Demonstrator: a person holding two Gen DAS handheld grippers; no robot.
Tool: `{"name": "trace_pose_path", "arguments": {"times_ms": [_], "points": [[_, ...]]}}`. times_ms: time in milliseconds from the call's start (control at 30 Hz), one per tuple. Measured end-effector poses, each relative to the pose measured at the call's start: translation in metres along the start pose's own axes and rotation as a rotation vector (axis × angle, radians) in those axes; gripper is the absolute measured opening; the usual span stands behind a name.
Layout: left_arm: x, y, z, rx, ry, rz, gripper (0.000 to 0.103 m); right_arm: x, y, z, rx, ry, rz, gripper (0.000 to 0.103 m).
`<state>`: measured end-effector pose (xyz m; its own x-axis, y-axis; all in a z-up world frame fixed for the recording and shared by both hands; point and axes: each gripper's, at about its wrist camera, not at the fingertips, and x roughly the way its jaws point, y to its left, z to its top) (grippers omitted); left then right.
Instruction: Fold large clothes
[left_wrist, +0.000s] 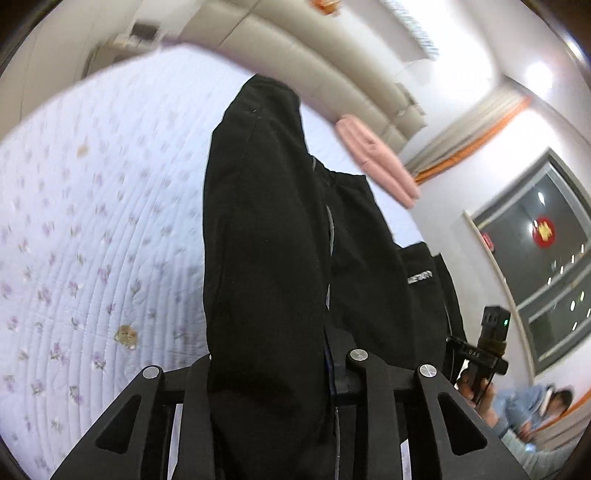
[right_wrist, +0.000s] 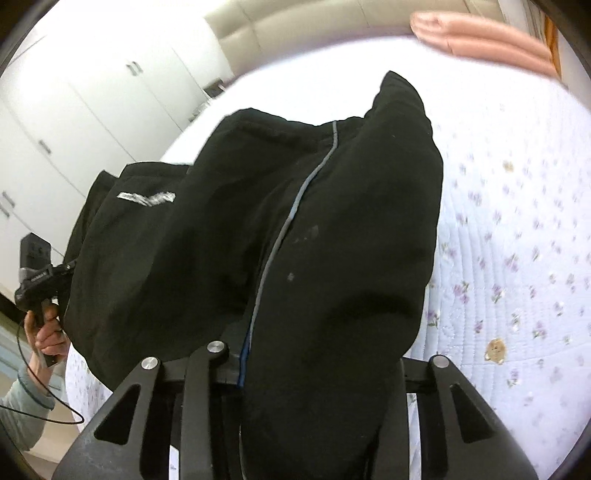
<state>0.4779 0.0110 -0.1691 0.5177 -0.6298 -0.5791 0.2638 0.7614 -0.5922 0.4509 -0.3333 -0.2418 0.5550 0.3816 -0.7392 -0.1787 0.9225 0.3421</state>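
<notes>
A large black garment with a thin grey stripe and a small white logo hangs in the air above the bed. My left gripper is shut on one end of it, the cloth draped over its fingers and hiding the tips. My right gripper is shut on the other end of the same black garment, fingertips also covered. The right gripper shows in the left wrist view at lower right, and the left gripper shows in the right wrist view at far left, each held by a hand.
Below lies a bed with a white quilt printed with small purple flowers. A pink folded cloth lies near the beige headboard. White wardrobe doors stand left; a dark window is right.
</notes>
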Motion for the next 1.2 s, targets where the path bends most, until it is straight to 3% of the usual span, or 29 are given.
{"name": "trace_pose_path", "arguments": {"times_ms": [133,367,567,667,767,933,1033,1067,1100,1167,1200], "points": [[-0.044,-0.051,-0.007,0.114,-0.093,-0.015,0.028,-0.040,0.041,-0.009,-0.101,-0.082,-0.008,0.038],[-0.147,-0.111,-0.043,0.205,-0.250,-0.048,0.028,-0.139,0.105,-0.037,-0.172,-0.216,-0.006,0.038],[-0.222,-0.123,-0.090,0.192,-0.260,-0.061,0.028,-0.208,0.158,-0.083,-0.187,-0.225,-0.058,0.038],[-0.244,-0.105,-0.118,0.163,-0.224,-0.070,0.028,-0.220,0.153,-0.103,-0.179,-0.184,-0.075,0.038],[-0.234,-0.082,-0.148,0.121,-0.176,-0.055,0.028,-0.208,0.149,-0.129,-0.170,-0.119,-0.092,0.038],[-0.191,-0.026,-0.203,0.015,-0.063,-0.002,0.028,-0.139,0.116,-0.178,-0.114,0.028,-0.116,0.039],[-0.165,0.027,-0.236,-0.072,-0.032,0.104,0.033,-0.090,0.087,-0.206,-0.082,0.087,-0.201,0.041],[-0.158,0.052,-0.243,-0.148,-0.015,0.074,0.036,-0.082,0.075,-0.212,-0.059,0.089,-0.207,0.045],[-0.153,0.081,-0.253,-0.259,-0.012,-0.022,0.038,-0.079,0.059,-0.216,0.001,0.086,-0.162,0.051],[-0.151,0.103,-0.261,-0.334,-0.025,-0.137,0.040,-0.077,0.031,-0.221,0.139,0.075,-0.060,0.055],[-0.150,0.106,-0.260,-0.346,-0.018,-0.152,0.041,-0.076,0.025,-0.223,0.156,0.076,-0.047,0.058]]}}
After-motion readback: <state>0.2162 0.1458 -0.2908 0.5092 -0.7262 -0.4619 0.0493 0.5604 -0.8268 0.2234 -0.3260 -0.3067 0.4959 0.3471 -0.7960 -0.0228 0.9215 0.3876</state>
